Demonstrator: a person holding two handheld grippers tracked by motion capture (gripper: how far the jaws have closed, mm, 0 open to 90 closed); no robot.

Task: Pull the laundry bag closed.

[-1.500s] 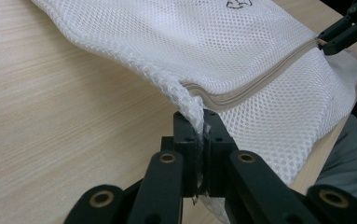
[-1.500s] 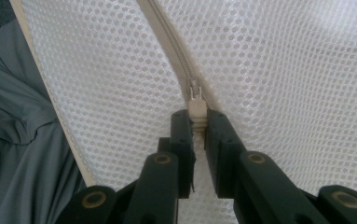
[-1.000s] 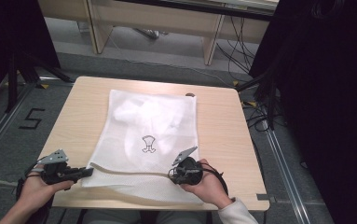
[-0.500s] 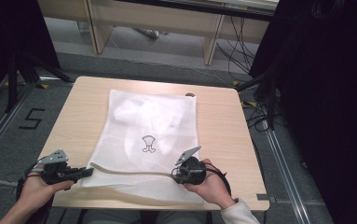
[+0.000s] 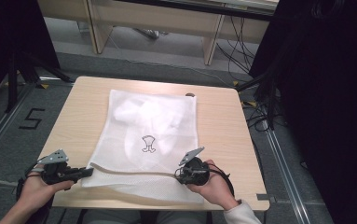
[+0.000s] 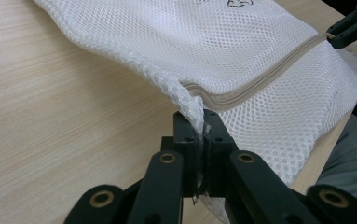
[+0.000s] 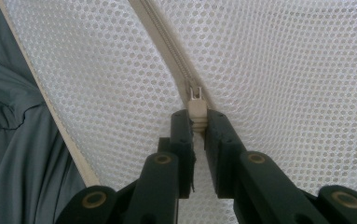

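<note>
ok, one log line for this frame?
left hand-held gripper: shut on mesh bag corner | right hand-held gripper: shut on zipper pull | bag: flat on table

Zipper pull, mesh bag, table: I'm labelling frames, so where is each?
zipper pull (image 7: 196, 112), right gripper view, its beige tab.
mesh bag (image 5: 155, 116), high view, its upper middle.
table (image 5: 223, 126), high view, bare wood right of the bag.
</note>
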